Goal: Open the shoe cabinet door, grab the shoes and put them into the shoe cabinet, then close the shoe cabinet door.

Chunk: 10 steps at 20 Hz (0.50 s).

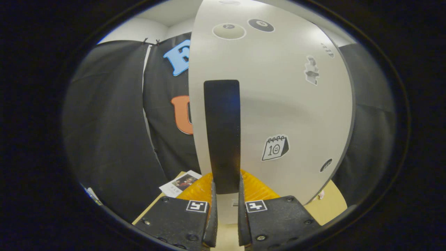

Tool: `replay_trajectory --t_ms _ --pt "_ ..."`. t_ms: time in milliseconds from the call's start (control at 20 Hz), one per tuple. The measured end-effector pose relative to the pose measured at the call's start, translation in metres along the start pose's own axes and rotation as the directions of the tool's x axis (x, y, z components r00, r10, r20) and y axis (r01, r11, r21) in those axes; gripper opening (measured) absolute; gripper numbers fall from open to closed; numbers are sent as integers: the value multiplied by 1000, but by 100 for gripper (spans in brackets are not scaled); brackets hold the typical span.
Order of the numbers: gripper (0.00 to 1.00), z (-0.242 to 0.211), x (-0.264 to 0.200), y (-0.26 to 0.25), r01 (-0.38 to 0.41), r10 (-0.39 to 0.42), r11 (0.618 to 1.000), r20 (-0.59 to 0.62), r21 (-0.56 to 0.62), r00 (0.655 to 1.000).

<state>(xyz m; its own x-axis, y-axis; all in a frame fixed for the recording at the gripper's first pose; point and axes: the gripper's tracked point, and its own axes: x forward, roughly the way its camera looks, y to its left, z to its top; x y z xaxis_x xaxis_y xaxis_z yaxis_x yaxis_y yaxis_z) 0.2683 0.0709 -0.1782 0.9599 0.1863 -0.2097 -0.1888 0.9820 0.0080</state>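
The shoe cabinet's pale grey door [285, 104] stands close in front of me, dotted with small stickers. A tall black handle [222, 136] runs down its left part. My gripper [227, 190] has both fingers pressed on the lower end of that handle, one on each side. The door's left edge shows against the black cloth wall. No shoes are in sight.
A light wooden tabletop [334, 205] carries the cabinet. A printed leaflet [181, 183] lies on the table left of the fingers. Black cloth walls close in on the left and right.
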Motion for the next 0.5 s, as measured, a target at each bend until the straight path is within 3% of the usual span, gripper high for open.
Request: replay_trajectory --t_ms 500 --pt "23 -10 -47 -18 20 -20 998 9 65 1000"
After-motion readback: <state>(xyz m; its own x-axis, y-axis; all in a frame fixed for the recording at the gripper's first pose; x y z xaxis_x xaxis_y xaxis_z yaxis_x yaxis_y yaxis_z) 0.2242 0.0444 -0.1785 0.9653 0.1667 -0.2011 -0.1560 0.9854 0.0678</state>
